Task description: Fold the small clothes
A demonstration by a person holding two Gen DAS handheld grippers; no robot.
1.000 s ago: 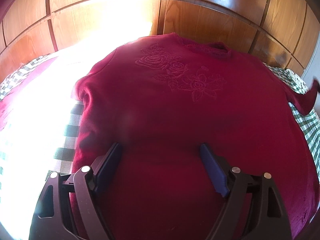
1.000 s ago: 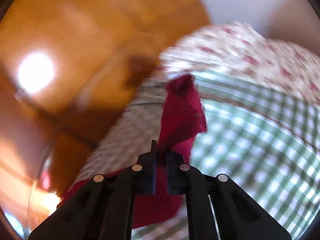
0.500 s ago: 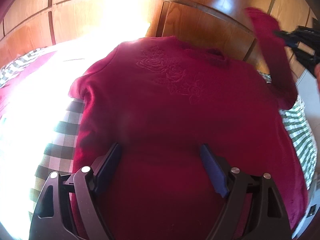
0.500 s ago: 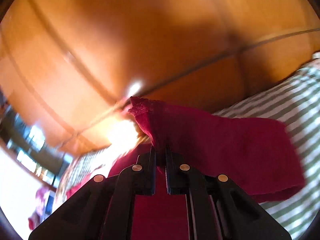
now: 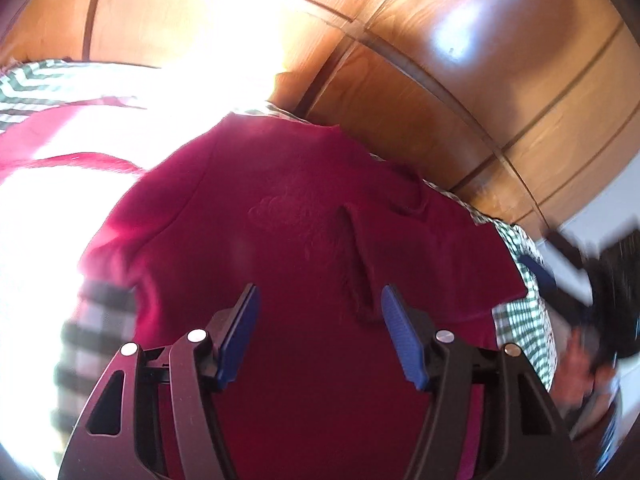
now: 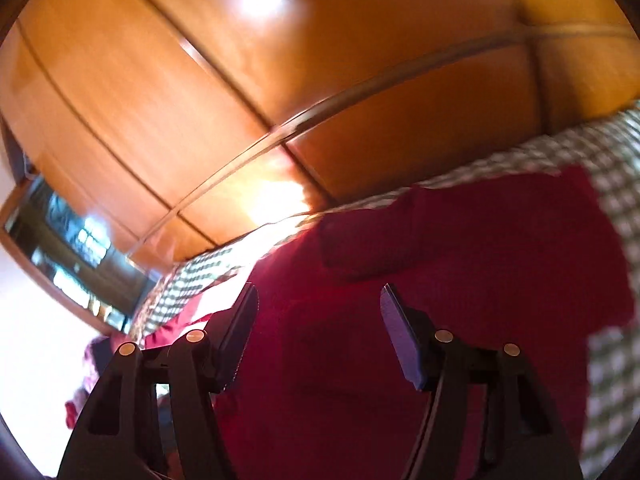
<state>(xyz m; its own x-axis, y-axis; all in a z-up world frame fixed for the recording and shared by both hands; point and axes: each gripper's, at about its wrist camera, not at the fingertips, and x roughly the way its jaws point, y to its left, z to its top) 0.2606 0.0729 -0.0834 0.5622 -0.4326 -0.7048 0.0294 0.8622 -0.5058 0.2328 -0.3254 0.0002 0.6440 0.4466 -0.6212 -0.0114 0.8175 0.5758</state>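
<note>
A dark red sweater [image 5: 280,208] with embossed roses lies face up on a green checked bedspread [image 5: 520,320]. One sleeve [image 5: 360,264] is folded in across its chest. My left gripper [image 5: 320,308] hovers over the sweater's lower body. Its jaws are closing, with only flat cloth below and nothing pinched. At the right edge my right gripper [image 5: 548,260] shows blurred, held by a hand [image 5: 576,372]. In the right wrist view the right gripper [image 6: 316,300] hangs over the sweater [image 6: 480,264]. Its jaws are opening and nothing is between them.
A glossy wooden wardrobe [image 5: 460,100] stands right behind the bed. Strong glare whitens the left of the bedspread, where another red cloth [image 5: 60,136] lies. The checked bedspread [image 6: 612,360] shows bare to the right of the sweater.
The right gripper carried the sleeve up and across the sweater, then opened and let it go; the sleeve now lies on the chest. The left gripper shifted and rolled, its jaws narrower.
</note>
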